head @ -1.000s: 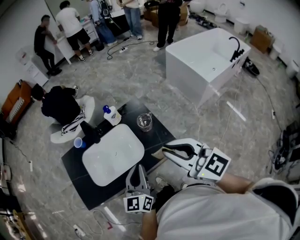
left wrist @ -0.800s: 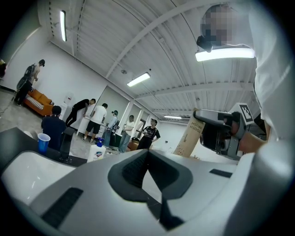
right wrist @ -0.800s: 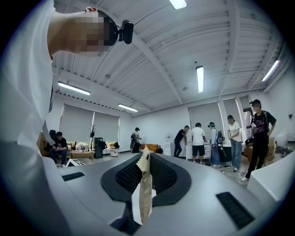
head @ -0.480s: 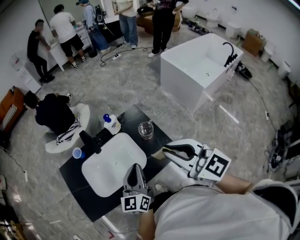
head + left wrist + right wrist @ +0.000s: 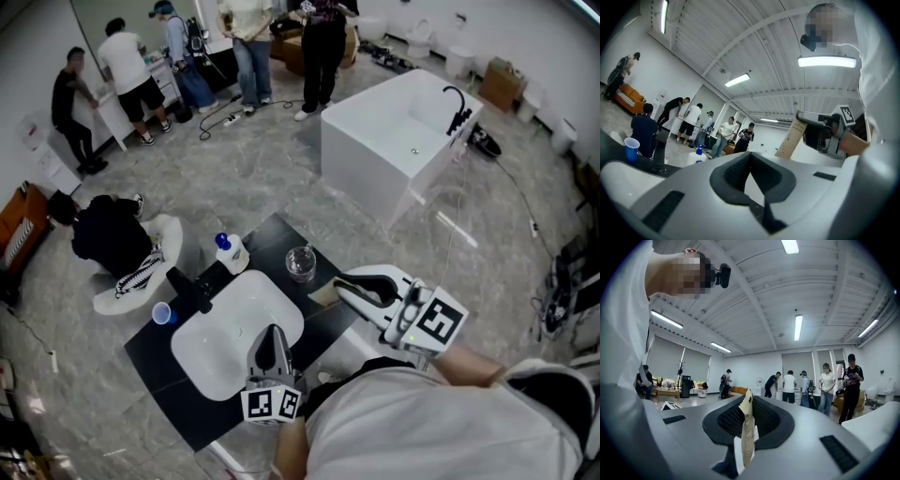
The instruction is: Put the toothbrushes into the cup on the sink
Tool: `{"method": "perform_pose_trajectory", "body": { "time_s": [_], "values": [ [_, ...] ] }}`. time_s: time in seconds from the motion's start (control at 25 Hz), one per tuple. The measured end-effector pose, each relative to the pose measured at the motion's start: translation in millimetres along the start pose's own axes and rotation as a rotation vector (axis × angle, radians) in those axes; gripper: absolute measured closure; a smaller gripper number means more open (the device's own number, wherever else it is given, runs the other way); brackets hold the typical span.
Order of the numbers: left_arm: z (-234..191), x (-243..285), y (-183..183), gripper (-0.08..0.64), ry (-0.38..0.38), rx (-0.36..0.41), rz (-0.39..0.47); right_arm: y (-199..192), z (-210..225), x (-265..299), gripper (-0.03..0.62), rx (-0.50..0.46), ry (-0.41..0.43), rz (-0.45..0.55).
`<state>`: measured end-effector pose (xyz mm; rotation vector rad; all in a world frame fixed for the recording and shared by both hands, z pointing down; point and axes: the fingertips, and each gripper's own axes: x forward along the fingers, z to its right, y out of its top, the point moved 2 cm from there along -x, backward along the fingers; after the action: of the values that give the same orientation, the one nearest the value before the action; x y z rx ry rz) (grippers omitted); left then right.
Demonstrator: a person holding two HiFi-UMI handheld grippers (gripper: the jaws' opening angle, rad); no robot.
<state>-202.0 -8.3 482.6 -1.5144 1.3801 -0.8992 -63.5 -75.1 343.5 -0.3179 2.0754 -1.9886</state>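
Note:
A clear glass cup (image 5: 301, 263) stands on the black counter (image 5: 155, 361) at the far right corner of the white sink (image 5: 225, 333). My right gripper (image 5: 339, 287) hovers just right of the cup, shut on a brown paper toothbrush pack (image 5: 323, 294). That pack (image 5: 746, 427) stands upright between the pads in the right gripper view. In the left gripper view the pack (image 5: 791, 138) juts from the right gripper (image 5: 802, 123). My left gripper (image 5: 272, 331) reaches over the sink's near rim, shut and holding nothing.
A black faucet (image 5: 192, 289), a white soap bottle with a blue cap (image 5: 230, 251) and a blue cup (image 5: 162, 314) line the sink's far side. A white bathtub (image 5: 398, 141) stands beyond. Several people stand at the back of the room.
Both grippers have drifted forward. The right one with the pack is now nearer the glass cup. The left one reaches further over the sink rim.

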Motion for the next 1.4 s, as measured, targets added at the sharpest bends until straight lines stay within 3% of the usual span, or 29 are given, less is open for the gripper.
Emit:
{"method": "perform_pose_trajectory", "body": {
  "time_s": [0.64, 1.0, 1.4],
  "values": [
    [3, 7, -10, 0.557, -0.051, -0.051, -0.011, -2, 1, -3, 0.532, -0.019, -0.051, -0.046],
    [2, 0, -13, 0.557, 0.021, -0.050, -0.017, -7, 12, 0, 0.532, 0.004, -0.014, -0.046],
    [10, 26, -17, 0.557, 0.082, -0.040, -0.019, -14, 49, -1, 0.532, 0.017, 0.037, -0.044]
  ]
}}
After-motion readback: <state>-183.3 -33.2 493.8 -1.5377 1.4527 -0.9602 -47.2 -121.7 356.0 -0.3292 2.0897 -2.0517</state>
